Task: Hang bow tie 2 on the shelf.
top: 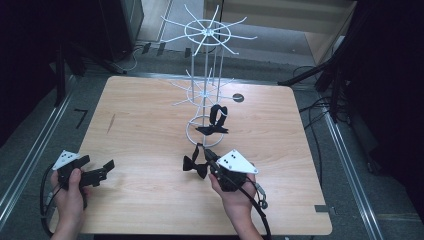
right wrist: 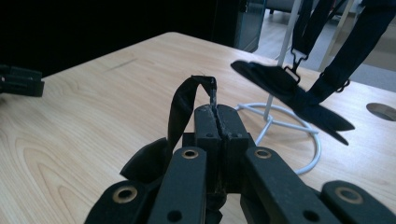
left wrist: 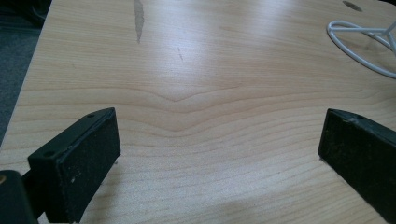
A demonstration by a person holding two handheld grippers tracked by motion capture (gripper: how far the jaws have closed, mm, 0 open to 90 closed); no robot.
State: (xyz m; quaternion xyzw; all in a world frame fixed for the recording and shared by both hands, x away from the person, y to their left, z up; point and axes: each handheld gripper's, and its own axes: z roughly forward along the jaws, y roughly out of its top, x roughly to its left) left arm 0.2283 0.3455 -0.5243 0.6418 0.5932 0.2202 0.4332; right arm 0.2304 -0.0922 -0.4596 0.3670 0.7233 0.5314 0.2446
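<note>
A black bow tie (top: 195, 166) hangs by its strap from my right gripper (top: 206, 154), just above the table in front of the white wire rack (top: 204, 92). In the right gripper view the jaws are pressed together on the thin strap (right wrist: 187, 100), and the bow (right wrist: 144, 163) dangles at their left. A second black bow tie (top: 215, 121) hangs on the rack's lowest tier, also seen as the bow tie (right wrist: 299, 95) beyond the jaws. My left gripper (top: 106, 167) rests low at the table's front left, open with nothing between its pads (left wrist: 88, 163).
The rack's round white base ring (left wrist: 359, 46) stands on the wooden table (top: 150, 125) near its middle. A dark round hole (top: 238, 98) lies in the tabletop behind the rack. Dark floor, cables and black stands surround the table.
</note>
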